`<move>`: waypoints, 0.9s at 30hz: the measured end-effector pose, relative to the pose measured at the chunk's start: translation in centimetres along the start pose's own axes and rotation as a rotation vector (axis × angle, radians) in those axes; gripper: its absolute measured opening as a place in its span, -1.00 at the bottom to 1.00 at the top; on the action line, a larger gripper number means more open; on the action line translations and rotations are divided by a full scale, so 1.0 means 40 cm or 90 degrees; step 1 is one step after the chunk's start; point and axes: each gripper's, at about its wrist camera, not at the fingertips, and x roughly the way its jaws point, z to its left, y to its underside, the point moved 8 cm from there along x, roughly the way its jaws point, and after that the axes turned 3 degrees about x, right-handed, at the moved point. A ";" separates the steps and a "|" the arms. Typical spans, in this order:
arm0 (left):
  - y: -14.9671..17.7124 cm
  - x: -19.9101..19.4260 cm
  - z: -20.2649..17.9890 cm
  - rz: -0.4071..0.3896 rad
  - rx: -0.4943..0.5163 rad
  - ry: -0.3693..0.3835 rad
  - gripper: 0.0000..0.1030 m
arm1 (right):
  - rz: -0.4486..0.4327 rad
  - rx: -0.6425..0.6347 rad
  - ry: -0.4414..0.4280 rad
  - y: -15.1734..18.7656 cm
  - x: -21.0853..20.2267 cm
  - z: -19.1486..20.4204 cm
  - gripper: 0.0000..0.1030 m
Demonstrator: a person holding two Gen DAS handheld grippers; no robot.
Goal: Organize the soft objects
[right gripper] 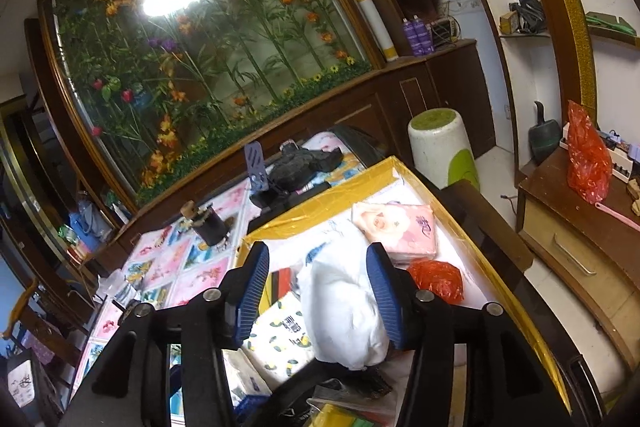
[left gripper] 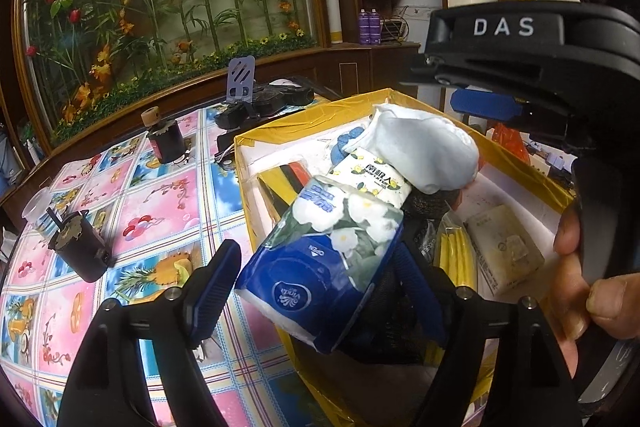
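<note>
A yellow-rimmed box [left gripper: 312,115] with a white inside holds the soft things. A blue Vinda tissue pack [left gripper: 312,267] leans over its near left wall, between the fingers of my left gripper [left gripper: 316,251], which is open; the left pad stands just off the pack. A white cloth bundle [right gripper: 344,315] lies on a lemon-print tissue pack [right gripper: 280,339]. My right gripper [right gripper: 318,249] is open around the bundle; its right pad is against the cloth and its left pad stands apart. In the left wrist view the right gripper's blue pad [left gripper: 484,107] hovers above the bundle [left gripper: 424,147].
A pink tissue pack [right gripper: 400,227] and a red plastic bag [right gripper: 436,279] lie at the box's far end. A beige packet [left gripper: 504,247] lies by the right wall. Two black cups [left gripper: 168,143] [left gripper: 80,251] stand on the flowered tablecloth [left gripper: 160,195]. A hand [left gripper: 588,287] grips the right handle.
</note>
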 end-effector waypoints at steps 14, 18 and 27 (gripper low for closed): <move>-0.003 -0.154 0.004 -0.120 0.042 0.025 0.99 | -0.139 -0.008 0.033 -0.027 -0.120 -0.013 0.67; 0.032 -0.165 0.009 -0.079 0.051 0.057 0.99 | -0.168 -0.020 0.058 -0.018 -0.163 -0.016 0.80; 0.068 -0.215 0.106 -0.057 -0.006 0.063 0.99 | -0.201 -0.105 0.101 0.097 -0.338 0.041 0.99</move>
